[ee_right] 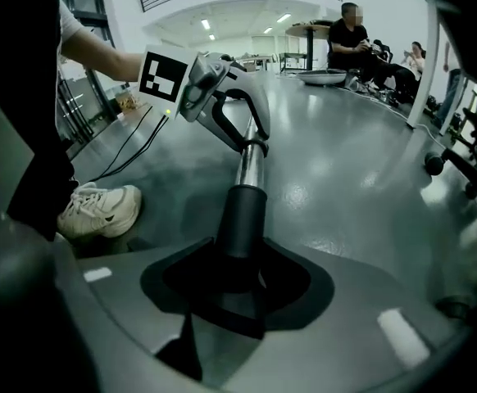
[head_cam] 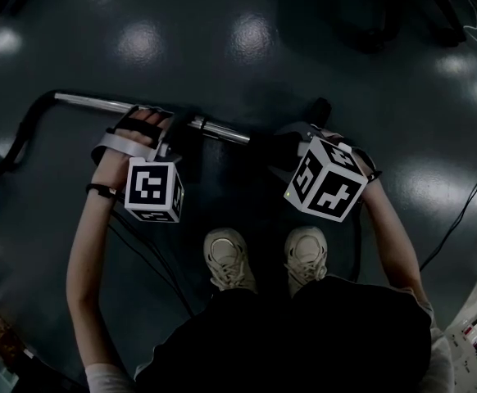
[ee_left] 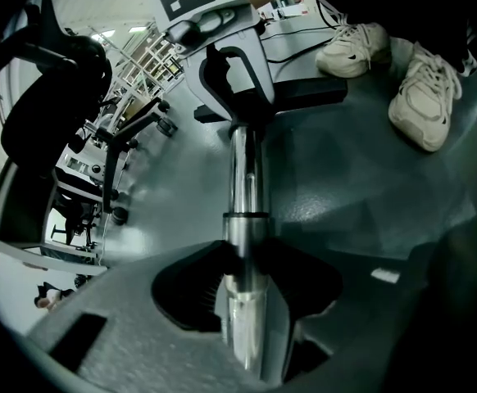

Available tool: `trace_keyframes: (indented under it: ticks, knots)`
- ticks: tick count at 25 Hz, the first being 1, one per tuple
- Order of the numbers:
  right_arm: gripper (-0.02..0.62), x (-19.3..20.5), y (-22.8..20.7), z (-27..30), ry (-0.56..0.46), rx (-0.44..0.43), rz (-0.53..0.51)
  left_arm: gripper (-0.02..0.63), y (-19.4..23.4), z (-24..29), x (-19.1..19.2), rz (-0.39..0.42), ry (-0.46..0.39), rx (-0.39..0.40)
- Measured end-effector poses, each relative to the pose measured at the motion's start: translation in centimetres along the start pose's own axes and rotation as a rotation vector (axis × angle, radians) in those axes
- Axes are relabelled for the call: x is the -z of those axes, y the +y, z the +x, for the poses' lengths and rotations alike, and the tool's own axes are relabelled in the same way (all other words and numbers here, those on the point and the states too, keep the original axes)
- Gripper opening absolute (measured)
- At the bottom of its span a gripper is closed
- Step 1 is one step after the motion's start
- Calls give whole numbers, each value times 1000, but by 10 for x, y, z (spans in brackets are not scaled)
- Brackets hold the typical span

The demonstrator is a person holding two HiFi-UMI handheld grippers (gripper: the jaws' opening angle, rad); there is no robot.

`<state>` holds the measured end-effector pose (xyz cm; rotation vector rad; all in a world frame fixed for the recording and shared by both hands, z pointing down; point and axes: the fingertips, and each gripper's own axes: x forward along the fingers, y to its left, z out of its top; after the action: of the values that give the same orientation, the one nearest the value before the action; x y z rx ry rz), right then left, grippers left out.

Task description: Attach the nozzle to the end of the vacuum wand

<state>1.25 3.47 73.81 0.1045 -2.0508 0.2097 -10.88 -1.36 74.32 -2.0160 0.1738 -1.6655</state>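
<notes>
**Wand crosswise, a gripper at each end**

I'm seeing the vacuum wand (head_cam: 222, 129) run left to right over the floor (head_cam: 247, 31), just ahead of the person's shoes (head_cam: 226, 256). The left gripper (head_cam: 150, 125) straddles it left of centre. The right gripper (head_cam: 297, 137) sits at its right end, with the nozzle (ee_right: 240, 219) between its jaws, meeting the wand's tip. A hose (head_cam: 17, 133) trails far left and a cable (head_cam: 460, 211) runs down the right.

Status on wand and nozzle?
Left gripper shut on wand. Right gripper open, nozzle between its jaws. Nozzle looks seated on wand end. Nothing seen blocking the joint.
</notes>
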Motion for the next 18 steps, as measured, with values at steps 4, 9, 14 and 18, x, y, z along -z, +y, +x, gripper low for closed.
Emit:
trace_keyframes:
  ticks: [4,9,14,18]
  knots:
    - [190,2,2,0,94,-2,-67,176,-6,3,-7,14,-10,2]
    - [190,-21,-4,2,66,-27,-24,178,0,0,-9,-34,-25,-24]
    - [189,-23,-6,12,42,-7,-15,179,-4,6,-15,-45,-31,-7]
    - [190,-24,-7,13,3,-24,3,178,-3,9,-16,-43,-43,-8]
